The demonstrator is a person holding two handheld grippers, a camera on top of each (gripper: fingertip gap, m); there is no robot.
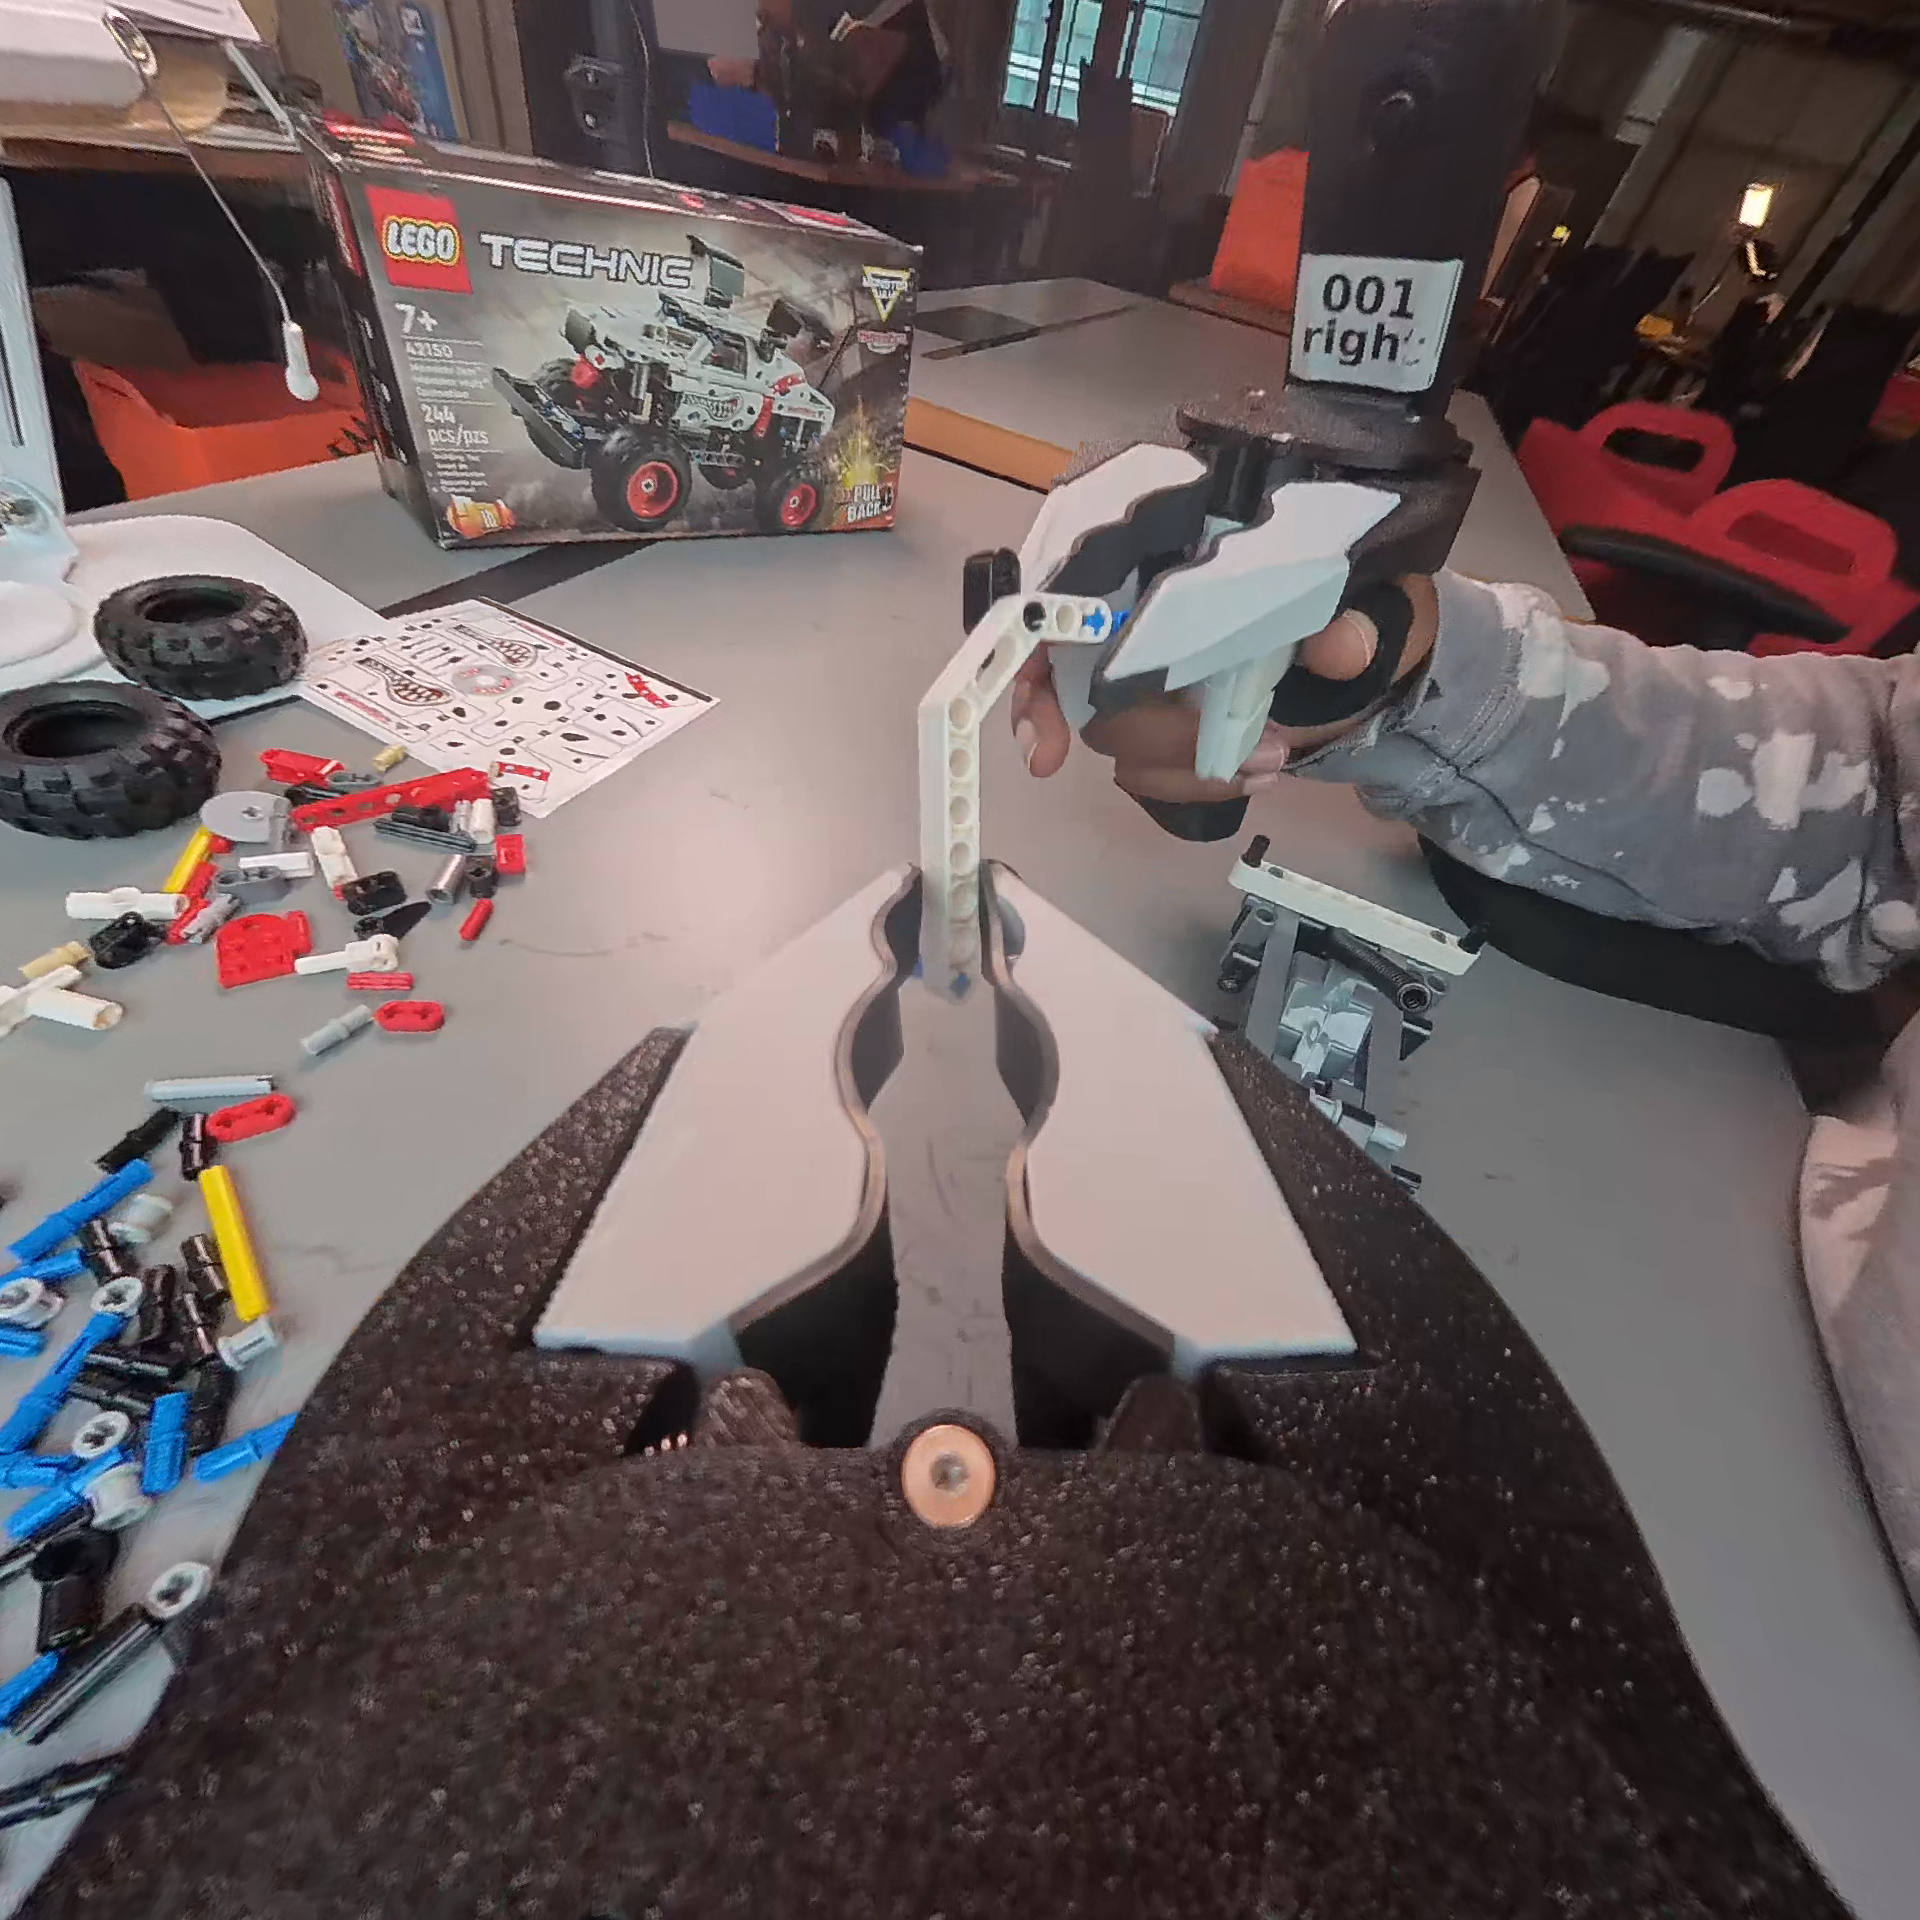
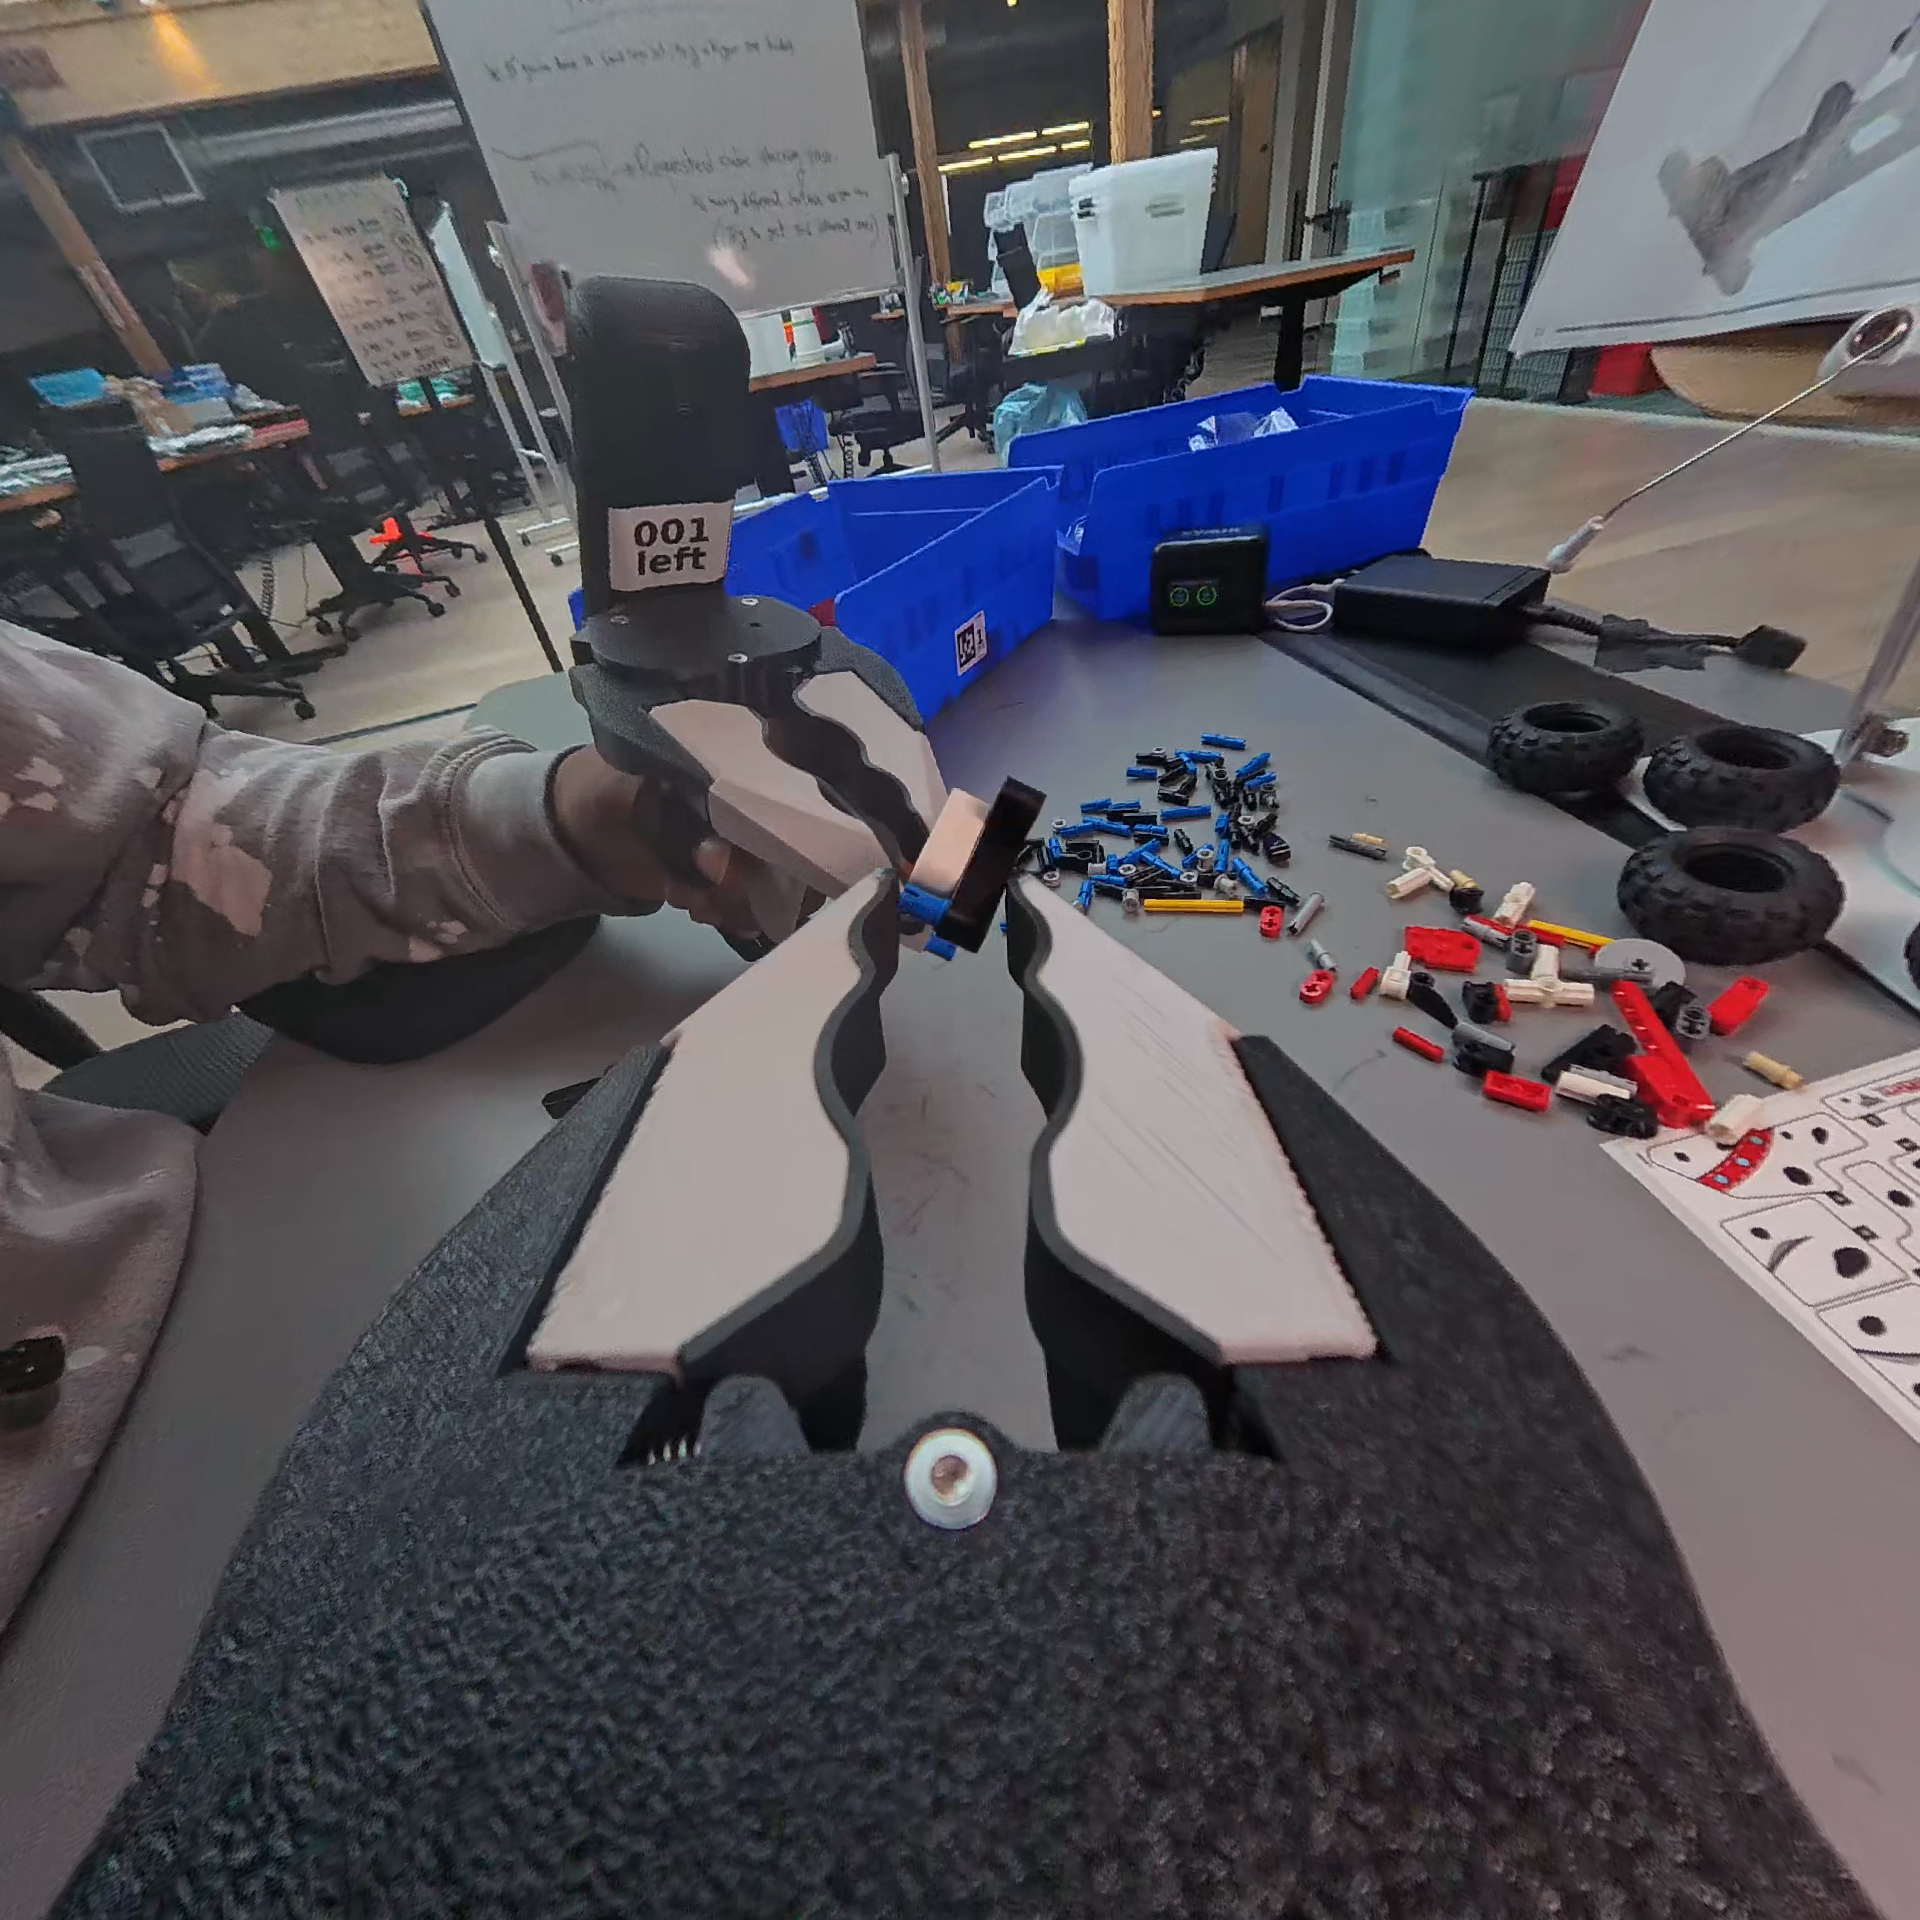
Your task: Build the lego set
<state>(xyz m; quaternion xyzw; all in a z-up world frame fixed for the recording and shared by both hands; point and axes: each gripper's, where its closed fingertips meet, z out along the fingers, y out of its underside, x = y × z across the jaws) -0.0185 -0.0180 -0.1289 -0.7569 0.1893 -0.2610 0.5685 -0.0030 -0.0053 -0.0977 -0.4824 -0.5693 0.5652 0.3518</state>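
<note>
**Both claws on one bent white beam**

The left gripper (image 1: 951,914) is clamped narrow on the lower end of the bent white beam (image 1: 961,769), standing it upright above the table (image 1: 790,582). The right gripper (image 2: 951,894) pinches the beam's top end, where a black piece (image 2: 992,868) and blue pins (image 2: 920,904) sit. My guess: one claw steadies while the other presses. The half-built frame (image 1: 1340,966) waits just beside them, loose parts (image 1: 343,873) off to the left.
</note>
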